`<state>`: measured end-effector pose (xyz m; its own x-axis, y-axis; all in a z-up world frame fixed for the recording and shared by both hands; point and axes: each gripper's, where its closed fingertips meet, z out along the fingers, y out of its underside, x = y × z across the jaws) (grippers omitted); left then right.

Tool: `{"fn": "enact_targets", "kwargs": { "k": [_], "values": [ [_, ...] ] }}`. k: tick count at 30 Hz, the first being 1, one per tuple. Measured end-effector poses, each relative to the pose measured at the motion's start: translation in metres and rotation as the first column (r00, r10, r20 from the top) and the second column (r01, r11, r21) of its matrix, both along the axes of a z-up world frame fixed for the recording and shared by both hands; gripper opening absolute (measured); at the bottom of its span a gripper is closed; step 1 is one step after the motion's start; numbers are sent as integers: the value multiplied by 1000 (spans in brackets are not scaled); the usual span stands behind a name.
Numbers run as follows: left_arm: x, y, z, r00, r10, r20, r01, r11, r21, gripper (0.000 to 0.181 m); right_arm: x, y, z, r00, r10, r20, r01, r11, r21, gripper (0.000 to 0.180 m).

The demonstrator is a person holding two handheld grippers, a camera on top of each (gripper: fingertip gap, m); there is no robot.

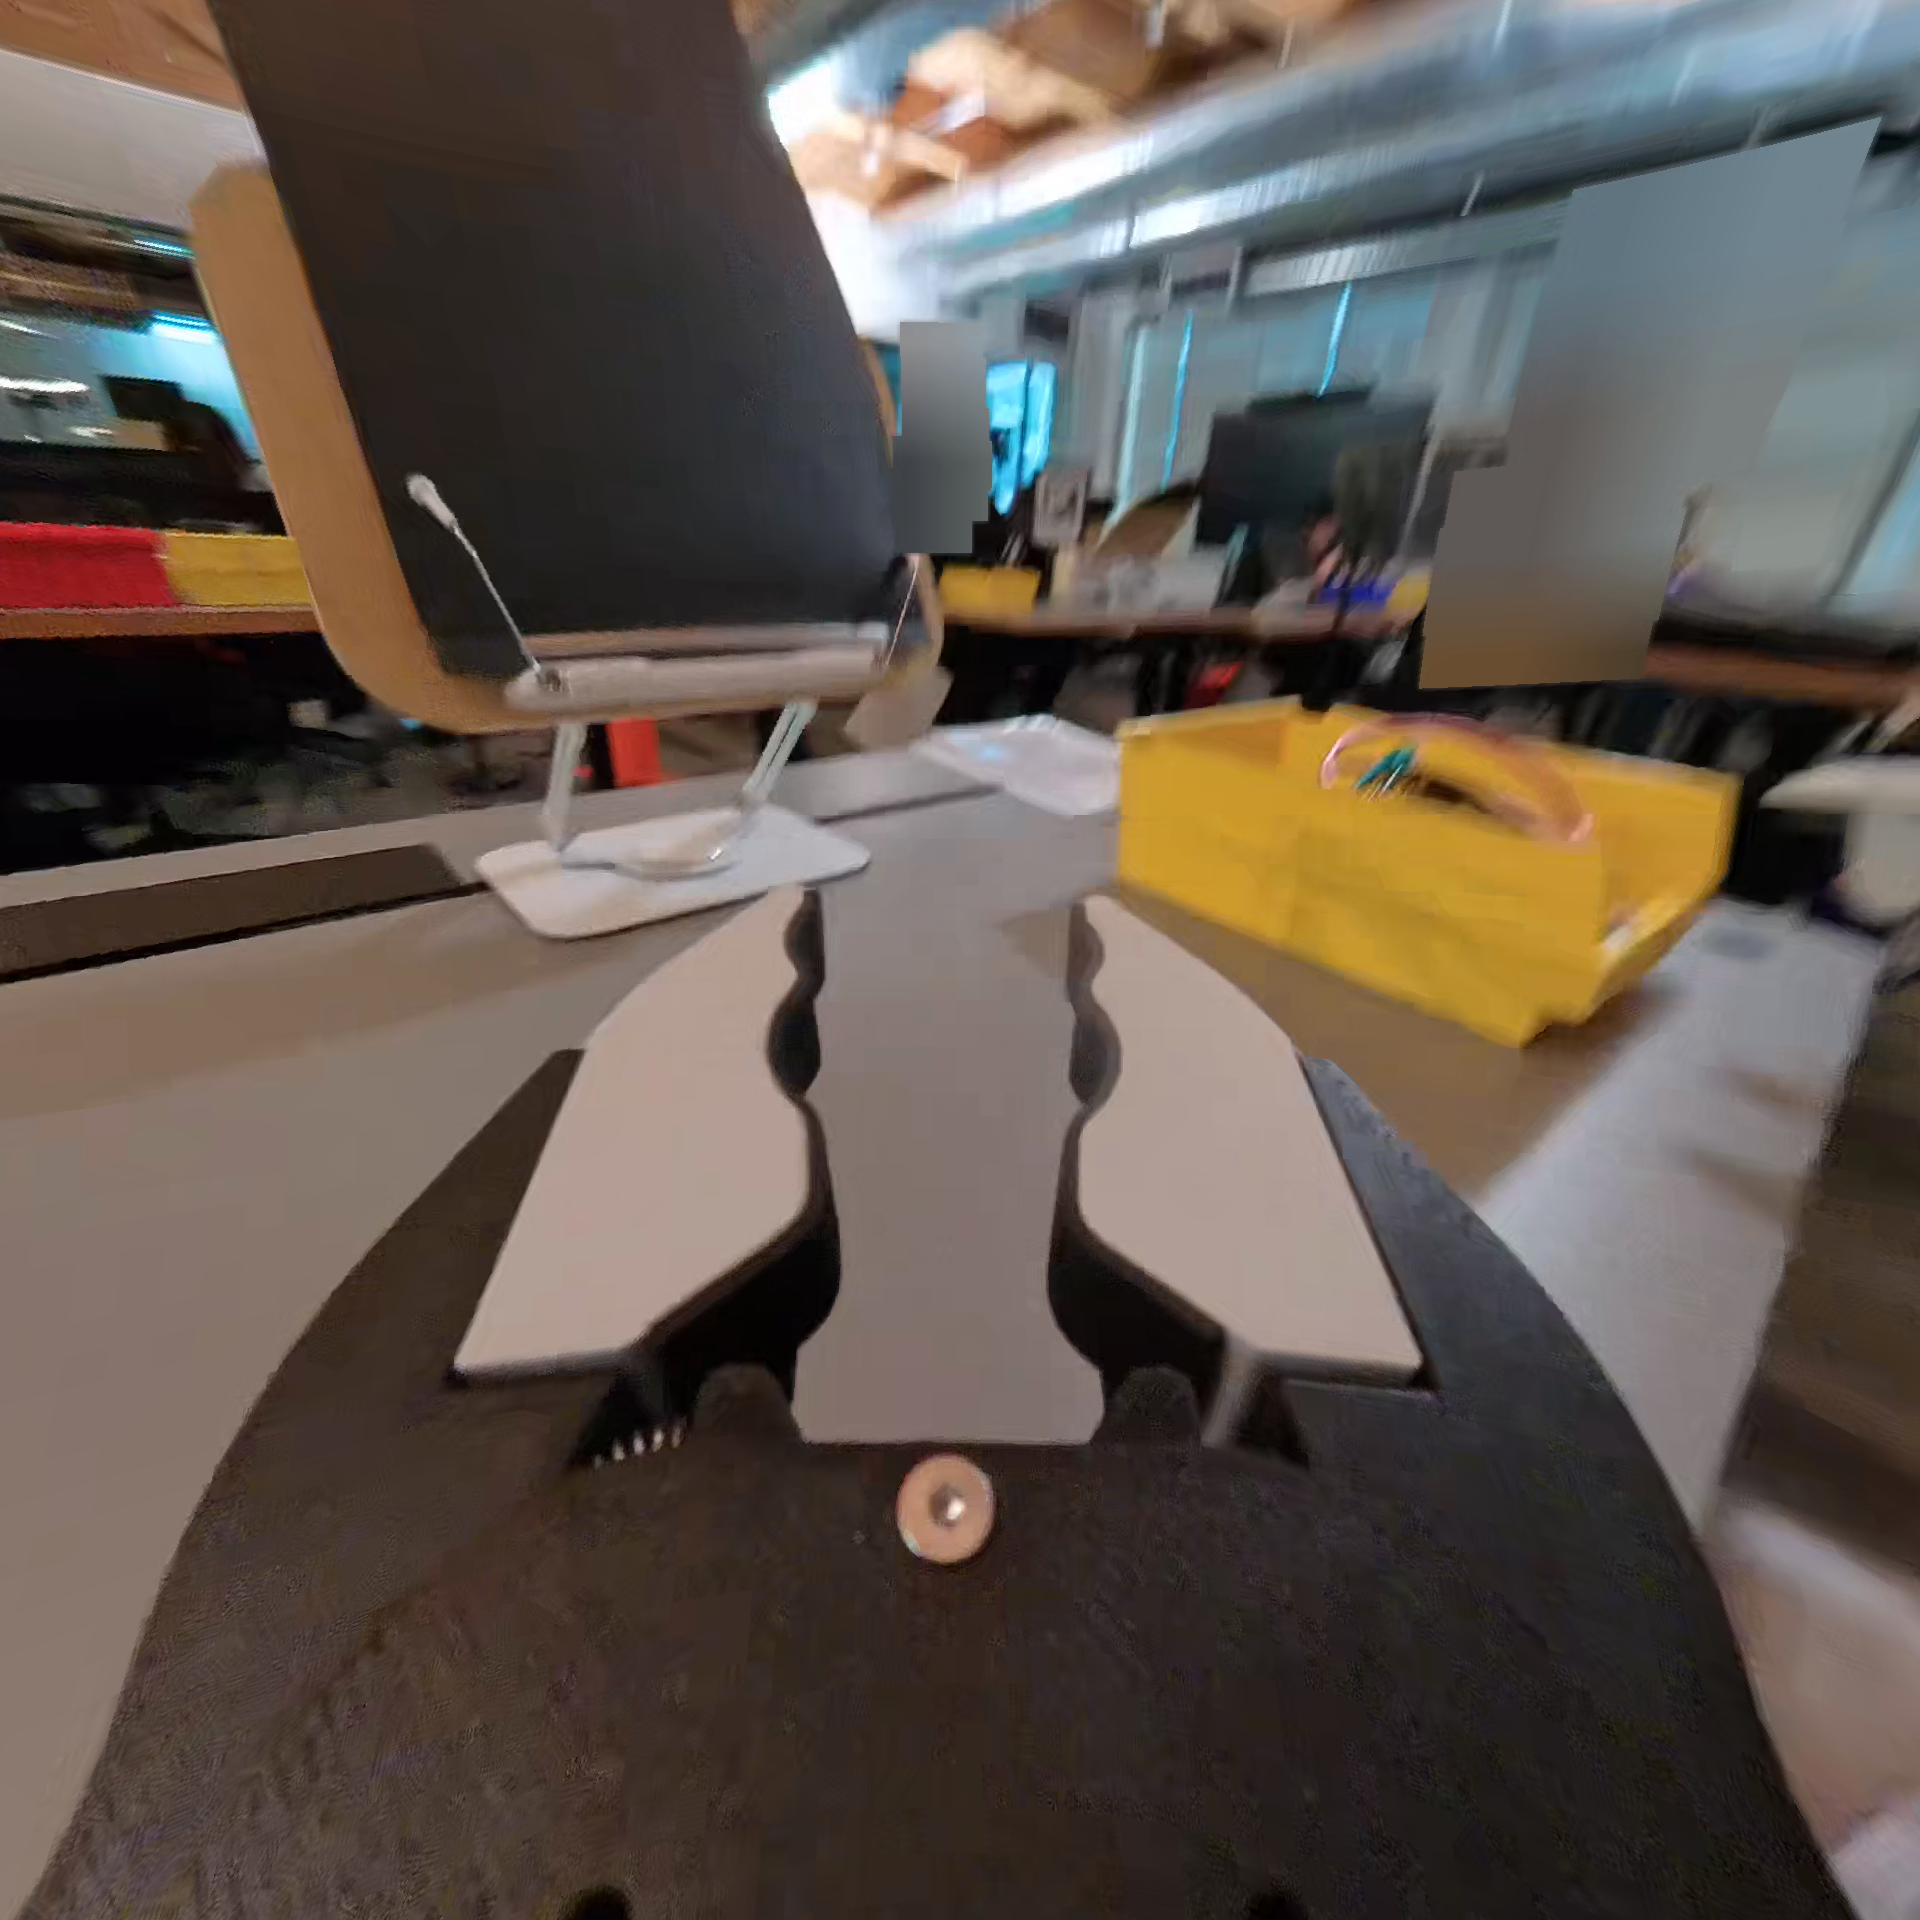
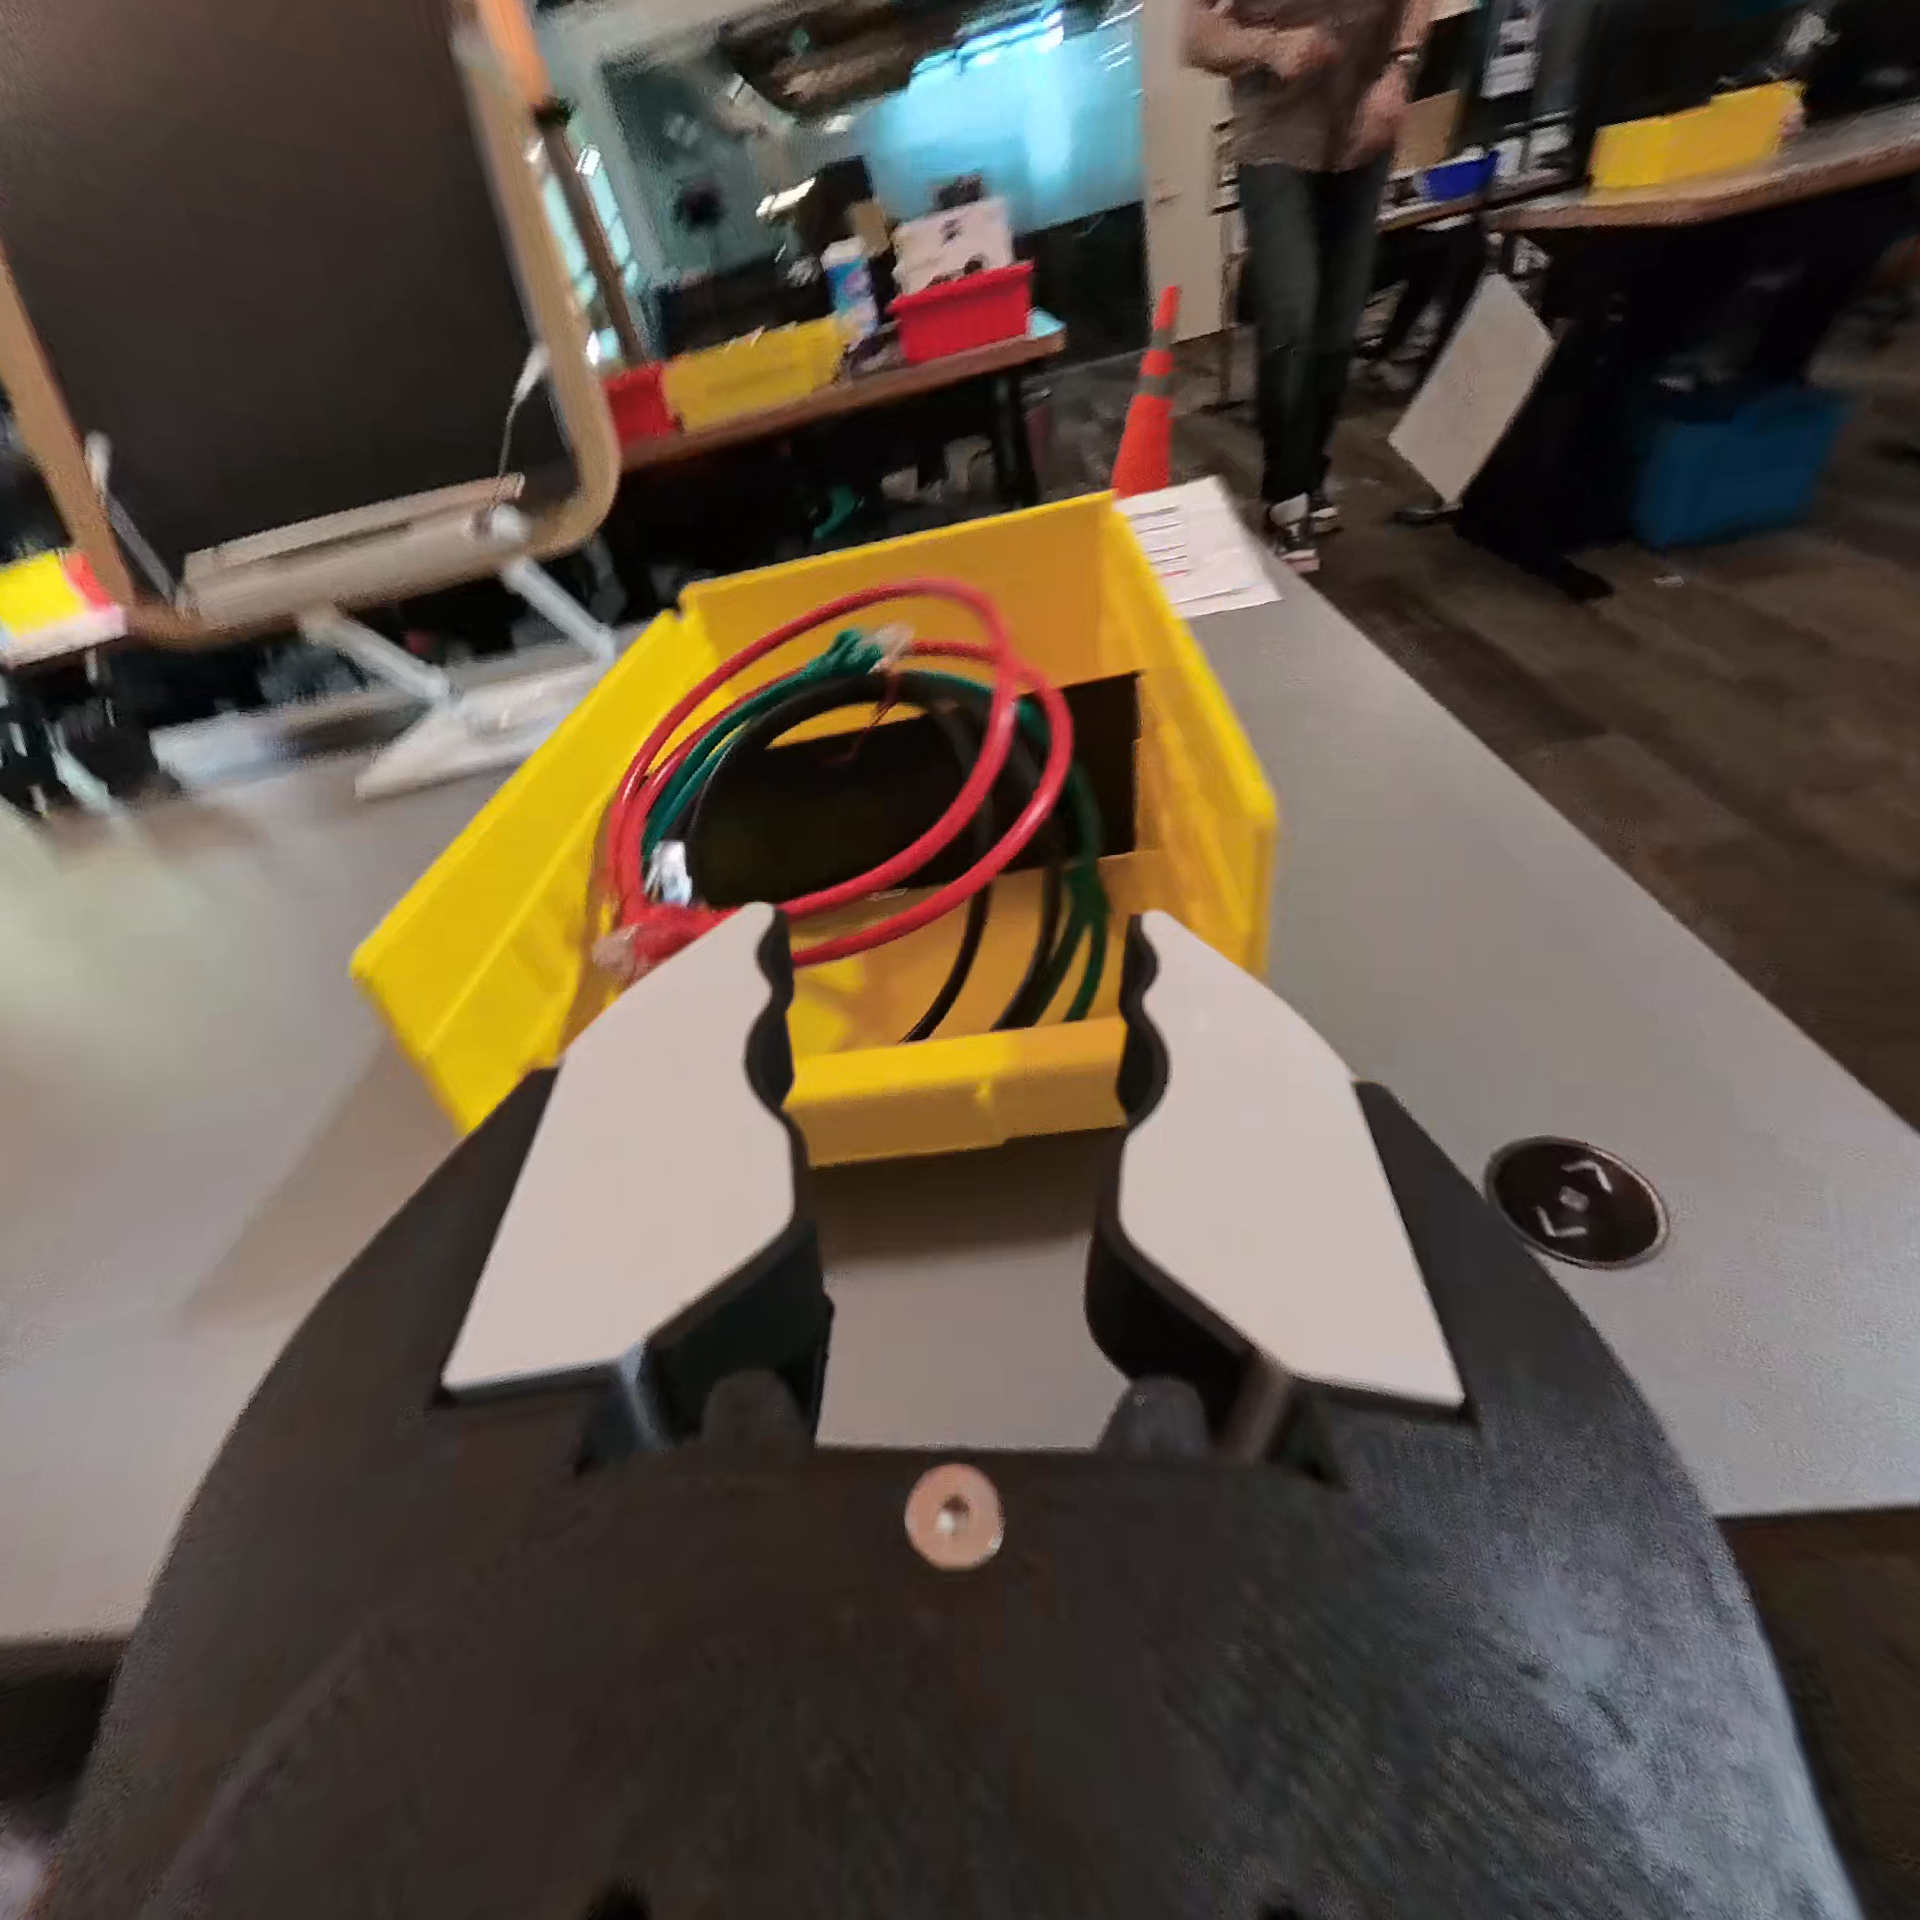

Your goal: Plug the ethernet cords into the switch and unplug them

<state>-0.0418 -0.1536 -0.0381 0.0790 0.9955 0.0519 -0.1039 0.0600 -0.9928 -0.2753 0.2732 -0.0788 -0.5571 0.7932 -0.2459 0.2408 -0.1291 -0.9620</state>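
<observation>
Closest to each camera is its own gripper, a black body with two pale grey fingers. On the right gripper [image 2: 951,935] the jaws are spread wide with nothing between them, held over the grey table [image 2: 1507,883] and aimed at the low front lip of a yellow bin [image 2: 1195,831]. Beside it on the right, a round dark disc [image 2: 1576,1214] is set into the tabletop.

Inside the bin lie the loosely coiled cords: a red cord [image 2: 1029,769] looped on top, a green cord [image 2: 1086,935] and a black cord [image 2: 961,966] running toward the front lip. A red plug [image 2: 665,930] rests at the bin's left wall, just beside the left fingertip. A dark box [image 2: 935,790] lies under the coils; whether it is the switch is unclear.

Beyond the bin are a sheet of paper [image 2: 1195,551], an orange cone [image 2: 1148,416] on the floor, and a standing person [image 2: 1304,260].

Over on the left gripper [image 1: 945,914] the jaws also stand apart and empty, low above the table [image 1: 208,1091]. Ahead on its left sits a white stand [image 1: 665,873] carrying a large dark panel with a wooden rim [image 1: 582,364]. The bin [image 1: 1403,883] sits off to its right, blurred.
</observation>
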Motion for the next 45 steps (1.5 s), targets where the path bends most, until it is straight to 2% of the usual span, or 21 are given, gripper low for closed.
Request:
{"fn": "enact_targets", "kwargs": {
  "k": [2,3,6,9,12,16,17,18,20,24,26,28,29,31,33,35,38,41,43,45],
  "values": [
    [4,-6,11,999,-44,-19,45,996,78,58,-17,13,3,998,-54,18,55,996,-70,62],
    [4,-8,7,999,-47,9,46,996,81,65,-28,18,0,996,-90,26,91,994,-58,65],
    [8,-8,-8,997,-51,59,45,995,91,69,-53,27,-12,984,-174,28,171,983,68,76],
    [12,-4,-4,995,-96,24,91,984,152,72,-71,18,-25,987,-145,67,134,981,139,85],
    [12,-8,-4,996,-89,21,83,979,184,75,-89,1,-25,992,-80,101,70,993,99,86],
    [10,-26,-9,998,43,40,-50,982,181,93,-101,-25,-23,987,25,159,-21,999,-26,70],
    [10,-30,-10,996,73,47,-80,983,166,96,-102,-25,-28,984,20,177,-19,1000,-8,58],
    [10,-32,-10,994,95,53,-102,984,148,97,-100,-25,-33,982,34,188,-36,999,11,35],
    [11,-35,-11,990,127,66,-134,985,110,99,-96,-23,-37,980,54,193,-61,998,33,17],
    [17,-41,-17,979,174,106,-184,979,88,100,-95,-20,-39,985,19,172,-40,992,122,12],
    [23,-44,-17,979,183,95,-193,975,110,100,-95,-20,-38,975,-4,223,-6,999,43,10],
    [30,-50,-15,976,199,84,-209,970,123,100,-95,-22,-34,958,36,286,6,989,-146,13],
    [34,-53,-14,974,210,80,-219,968,124,100,-95,-22,-32,960,47,278,3,984,-176,13],
    [41,-61,-12,968,243,67,-250,961,119,100,-95,-23,-32,963,37,267,2,990,-144,8],
    [54,-81,-8,935,351,53,-355,931,89,106,-92,-28,-31,959,40,281,7,986,-164,8],
    [78,-112,2,846,533,1,-533,846,27,119,-92,-37,-31,951,47,306,19,978,-208,8],
    [114,-158,5,711,703,-15,-702,709,-68,126,-90,-57,-27,942,108,317,-17,961,-277,8],
    [134,-197,-17,650,754,100,-750,657,-73,125,-81,-85,-16,942,192,275,-108,950,-294,8],
    [138,-215,-38,648,735,199,-746,666,-27,115,-71,-105,-8,939,240,247,-166,943,-288,8],
    [131,-220,-59,690,652,314,-685,729,-10,70,-59,-125,-5,930,282,236,-214,936,-278,8]
  ]
}}
